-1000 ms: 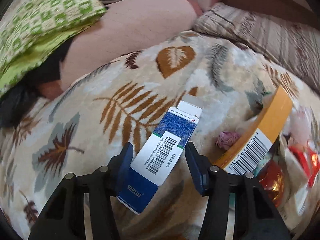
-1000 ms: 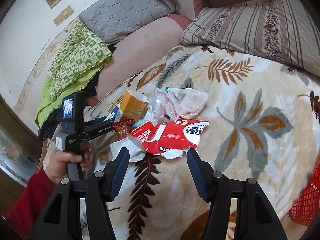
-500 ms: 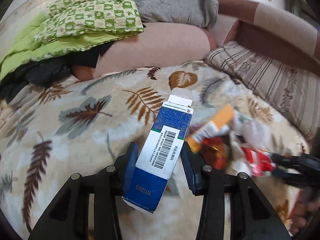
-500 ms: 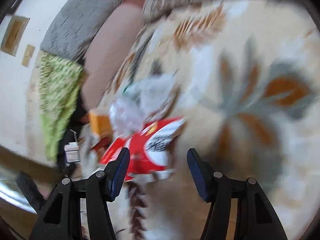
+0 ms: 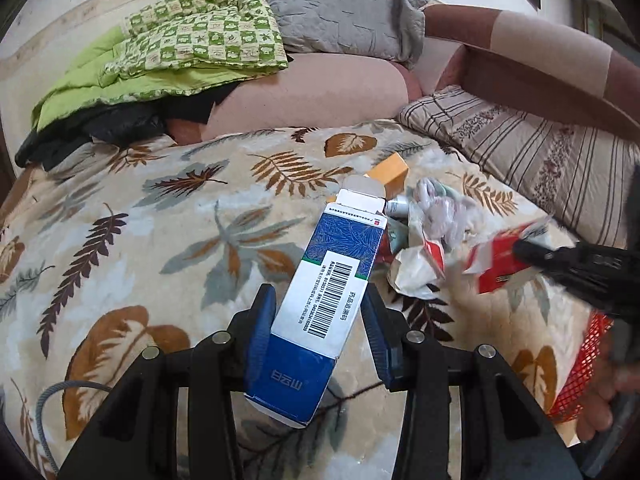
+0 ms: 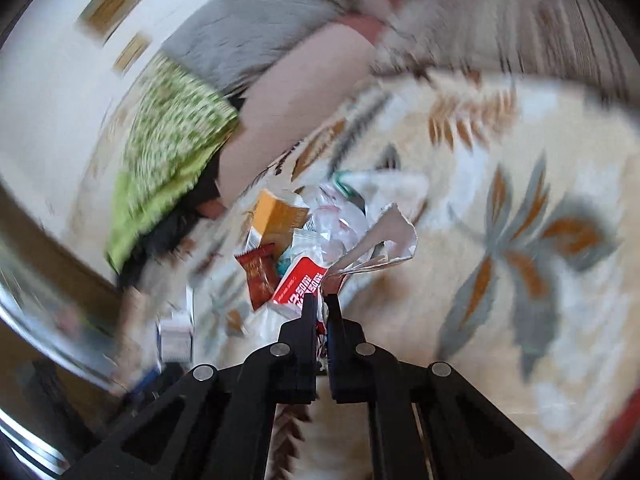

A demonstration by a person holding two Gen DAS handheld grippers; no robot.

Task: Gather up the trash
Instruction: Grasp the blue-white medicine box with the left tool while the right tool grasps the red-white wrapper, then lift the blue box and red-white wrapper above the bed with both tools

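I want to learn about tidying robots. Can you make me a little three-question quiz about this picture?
1. True or false: the left gripper holds a blue and white box.
2. What does the right gripper pinch? A) red and white wrapper B) orange box C) grey pillow
3. Fill in: the trash lies on a blanket printed with ____.

Key:
1. True.
2. A, the red and white wrapper; the orange box lies free beyond it.
3. Leaves.
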